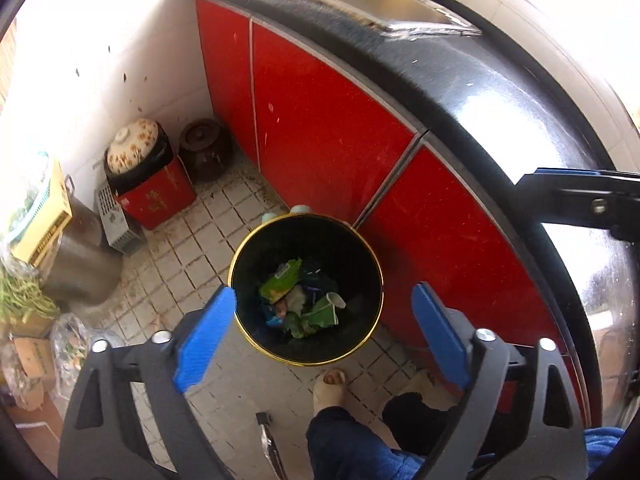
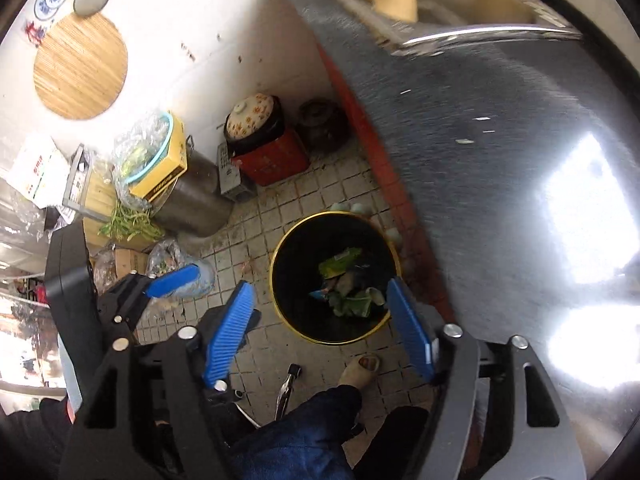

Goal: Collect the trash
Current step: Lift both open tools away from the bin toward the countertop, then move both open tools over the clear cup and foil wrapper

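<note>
Below, one black bin (image 1: pixel 306 288) with a gold rim on the tiled floor (image 1: pixel 192 240), beside two red cabinet doors (image 1: pixel 320 140); several crumpled wrappers (image 1: pixel 300 296) inside. Two grippers, both tilted steeply down over the bin: left gripper (image 1: pixel 324 332) wide open, empty; right gripper (image 2: pixel 316 328) open, empty, touching nothing. One sandalled foot (image 1: pixel 330 388) just beside the bin.

You had a grimy tiled floor (image 1: pixel 208 236) under you; on it stood the black gold-rimmed bin (image 1: pixel 306 216) by the red cabinets, a red box (image 1: pixel 160 196), a brown jar (image 1: pixel 204 152), a steel pot (image 1: pixel 80 264); tongs (image 2: pixel 288 384) lay near your slippered foot (image 1: pixel 328 388).
</note>
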A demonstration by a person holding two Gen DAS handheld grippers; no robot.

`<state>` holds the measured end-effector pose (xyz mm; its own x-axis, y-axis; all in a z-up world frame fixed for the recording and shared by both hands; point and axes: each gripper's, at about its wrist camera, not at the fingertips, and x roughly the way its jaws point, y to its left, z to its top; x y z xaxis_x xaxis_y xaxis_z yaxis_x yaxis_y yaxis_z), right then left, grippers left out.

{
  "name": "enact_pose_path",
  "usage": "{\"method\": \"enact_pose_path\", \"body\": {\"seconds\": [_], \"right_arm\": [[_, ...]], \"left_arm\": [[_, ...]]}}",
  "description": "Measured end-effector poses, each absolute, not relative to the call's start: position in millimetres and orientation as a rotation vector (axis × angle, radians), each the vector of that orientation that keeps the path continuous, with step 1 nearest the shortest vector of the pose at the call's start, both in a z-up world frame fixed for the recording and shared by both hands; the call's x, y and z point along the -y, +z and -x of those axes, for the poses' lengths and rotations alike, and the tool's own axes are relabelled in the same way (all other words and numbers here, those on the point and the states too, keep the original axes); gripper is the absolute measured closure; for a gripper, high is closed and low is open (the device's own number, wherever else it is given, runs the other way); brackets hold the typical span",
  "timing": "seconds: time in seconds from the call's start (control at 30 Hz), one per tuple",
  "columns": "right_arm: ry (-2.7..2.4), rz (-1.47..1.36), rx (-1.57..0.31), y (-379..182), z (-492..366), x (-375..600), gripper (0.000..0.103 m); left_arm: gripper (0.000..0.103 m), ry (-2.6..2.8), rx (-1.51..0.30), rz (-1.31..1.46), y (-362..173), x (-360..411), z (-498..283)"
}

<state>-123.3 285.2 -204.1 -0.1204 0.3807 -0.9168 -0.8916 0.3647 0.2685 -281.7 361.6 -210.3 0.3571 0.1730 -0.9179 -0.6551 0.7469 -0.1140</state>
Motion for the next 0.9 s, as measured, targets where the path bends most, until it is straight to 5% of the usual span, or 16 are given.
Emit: {"method": "enact_pose_path", "body": {"seconds": [0.47,0.9], "right_arm": [[0.728,0.234,-0.996,-98,-4,-27,0.024],[0.359,0.016,-0.956,-97,-56,194,0.024]], "left_arm": [[0.009,0.097,-1.016,0.179,-131,-196,102],[0.009,-0.293,-0.992,-0.081,-111,-9,-41]]}}
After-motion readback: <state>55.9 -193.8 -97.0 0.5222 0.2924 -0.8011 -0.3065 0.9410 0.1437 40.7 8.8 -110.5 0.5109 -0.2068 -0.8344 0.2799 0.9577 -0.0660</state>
